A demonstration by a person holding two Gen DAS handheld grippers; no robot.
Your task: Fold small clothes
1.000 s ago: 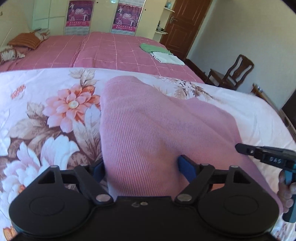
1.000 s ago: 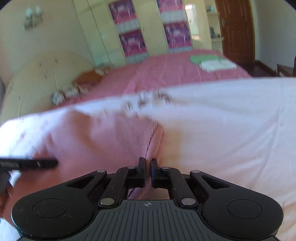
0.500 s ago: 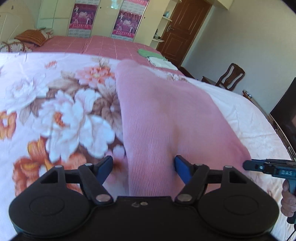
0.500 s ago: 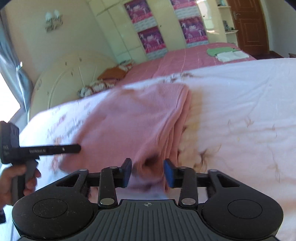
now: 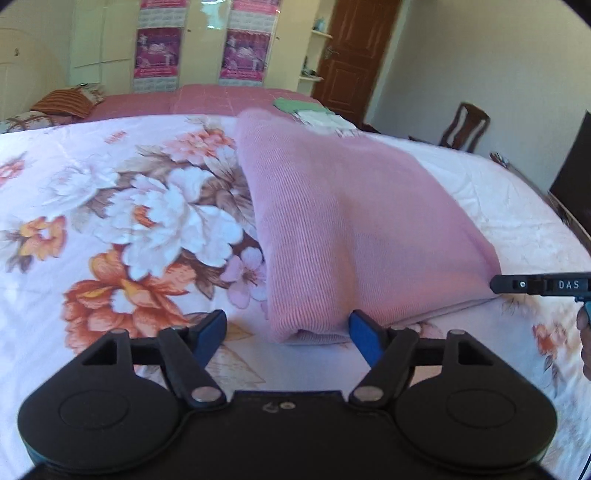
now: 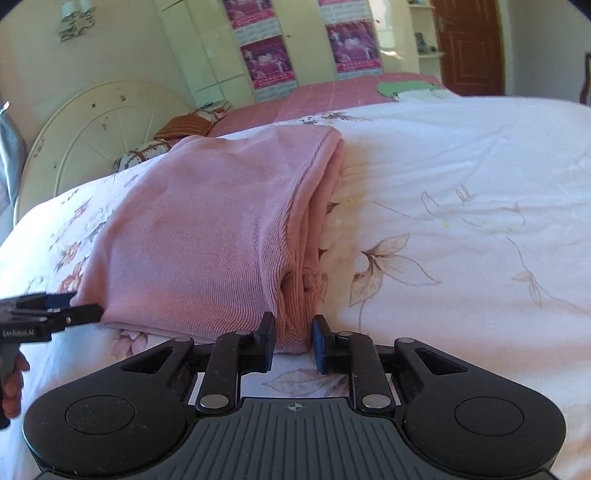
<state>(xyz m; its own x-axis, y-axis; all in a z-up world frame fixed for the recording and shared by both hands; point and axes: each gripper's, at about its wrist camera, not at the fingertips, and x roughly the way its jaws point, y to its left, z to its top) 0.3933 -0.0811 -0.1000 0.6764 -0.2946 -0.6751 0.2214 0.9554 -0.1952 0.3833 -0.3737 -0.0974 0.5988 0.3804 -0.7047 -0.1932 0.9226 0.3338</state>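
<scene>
Pink garment (image 5: 343, 221) folded into a neat stack on the bed (image 5: 110, 206) at 12 o'clock — released. Left tongs (image 5: 288, 328) closing slightly, empty; right tongs (image 6: 293, 341) parted, ungripped. Only stowing seemingly left.

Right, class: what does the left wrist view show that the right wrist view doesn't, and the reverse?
Only the left wrist view: a dark panel at the right edge and a big orange bloom printed on the bedspread. Only the right wrist view: the cream headboard and a wall lamp. Both: the folded pink garment on the bedspread, the brown door and a green cloth behind.
</scene>
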